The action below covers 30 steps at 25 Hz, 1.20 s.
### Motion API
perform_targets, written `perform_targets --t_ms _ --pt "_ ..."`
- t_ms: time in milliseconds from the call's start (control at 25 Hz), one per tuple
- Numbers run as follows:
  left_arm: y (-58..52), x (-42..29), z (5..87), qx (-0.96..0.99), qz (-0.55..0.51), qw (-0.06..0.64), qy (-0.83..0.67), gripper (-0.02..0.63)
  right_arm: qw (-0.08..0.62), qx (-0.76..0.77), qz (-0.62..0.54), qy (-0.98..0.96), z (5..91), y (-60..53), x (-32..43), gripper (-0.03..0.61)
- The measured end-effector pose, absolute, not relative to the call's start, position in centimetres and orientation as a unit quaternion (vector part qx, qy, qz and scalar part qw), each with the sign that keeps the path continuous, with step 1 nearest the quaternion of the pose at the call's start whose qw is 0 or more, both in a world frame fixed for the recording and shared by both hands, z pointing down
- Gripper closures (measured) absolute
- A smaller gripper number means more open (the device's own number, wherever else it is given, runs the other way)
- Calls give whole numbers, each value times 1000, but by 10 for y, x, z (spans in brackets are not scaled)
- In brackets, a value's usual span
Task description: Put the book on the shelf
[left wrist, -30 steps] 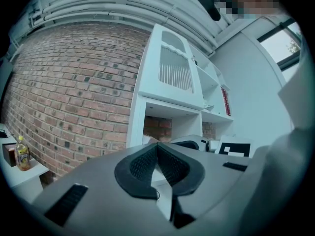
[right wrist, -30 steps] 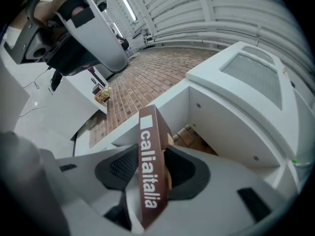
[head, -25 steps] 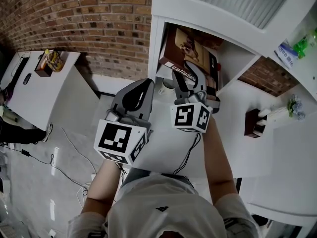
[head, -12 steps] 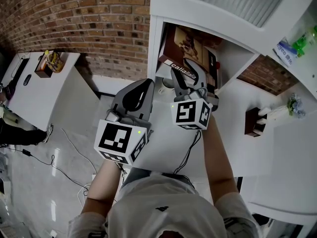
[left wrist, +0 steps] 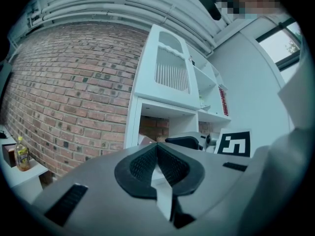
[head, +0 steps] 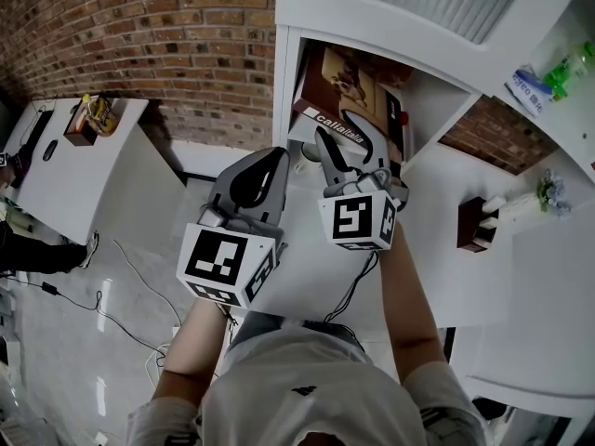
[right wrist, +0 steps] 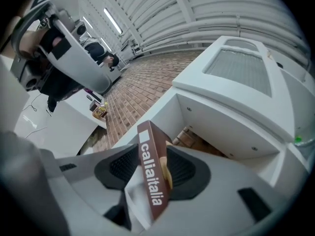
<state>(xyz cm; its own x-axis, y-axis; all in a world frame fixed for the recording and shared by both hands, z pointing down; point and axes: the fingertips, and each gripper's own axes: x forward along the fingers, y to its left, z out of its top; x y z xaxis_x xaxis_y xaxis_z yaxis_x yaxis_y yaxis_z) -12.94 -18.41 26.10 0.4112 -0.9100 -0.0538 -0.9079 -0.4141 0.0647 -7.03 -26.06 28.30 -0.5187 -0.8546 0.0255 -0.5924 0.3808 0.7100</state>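
Your right gripper (head: 342, 145) is closed on the spine of the book (head: 350, 89), which is already partly inside the shelf (head: 283, 82), at its front edge. Your left gripper (head: 260, 163) is closed on nothing. If you release too early, I think the book can tip out.

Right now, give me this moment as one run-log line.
right gripper: shut on book | book: tilted, at shelf opening | left gripper: shut, empty | release: not yet done
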Motion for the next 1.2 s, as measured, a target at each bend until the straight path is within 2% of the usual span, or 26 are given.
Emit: perform_targets --t_ms 120,280,440,840,1200 --pt "-181 -124 261 842 -40 12 -537 603 190 449 -313 -815 281 -254 -67 425" --pt "-178 -117 261 846 -37 14 -531 603 168 455 -274 -831 279 -247 -60 520" --pt "-176 -109 261 851 -37 14 -523 603 144 449 -231 -851 279 -239 -55 566" --pt "-175 -77 262 872 -41 19 -487 603 55 432 -89 -896 267 -216 -24 570" --pt "-175 -39 264 894 -44 24 -446 603 0 442 -40 -896 254 -195 6 571"
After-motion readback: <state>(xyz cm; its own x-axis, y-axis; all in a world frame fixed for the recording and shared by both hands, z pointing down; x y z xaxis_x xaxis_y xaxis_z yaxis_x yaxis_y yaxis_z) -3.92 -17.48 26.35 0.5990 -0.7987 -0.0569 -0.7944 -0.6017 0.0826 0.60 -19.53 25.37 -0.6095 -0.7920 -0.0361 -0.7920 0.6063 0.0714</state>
